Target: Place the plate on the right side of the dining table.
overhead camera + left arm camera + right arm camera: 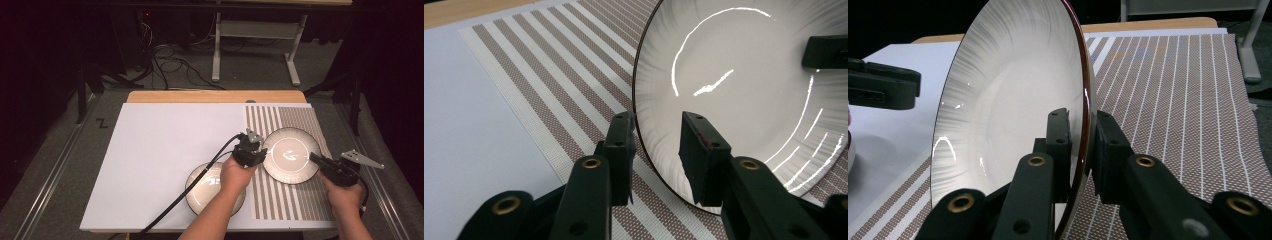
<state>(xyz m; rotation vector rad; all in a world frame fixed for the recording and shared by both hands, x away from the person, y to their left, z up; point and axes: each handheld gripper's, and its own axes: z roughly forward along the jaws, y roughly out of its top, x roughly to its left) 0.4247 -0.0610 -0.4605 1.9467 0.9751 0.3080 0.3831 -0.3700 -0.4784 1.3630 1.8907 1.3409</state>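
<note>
Two hands are on one plate [291, 155] here, a white plate with a dark rim over the striped mat [300, 125] on the right side of the desk [165, 145]. The right gripper [316, 158] comes in from the plate's right edge, and in the right gripper view its fingers [1060, 135] pinch that rim firmly, one inside the dish and one behind it, pressed tight on it. In that view the plate is tilted up on edge, its glossy face turned left, the mat running away behind it. Over on the other side, the left gripper [256, 149] sits at the plate's left edge. In the left gripper view its fingers [621, 145] straddle the rim, one out over the mat, one over the plate's face, but with a clear gap on both sides, so they stand open around the rim and are not pressing it. A second plate [210, 187] lies flat nearer the person on the white sheet [160, 165], partly under the left forearm, just beside the mat's edge. Thick black cables trail back from both grippers towards the person.
</note>
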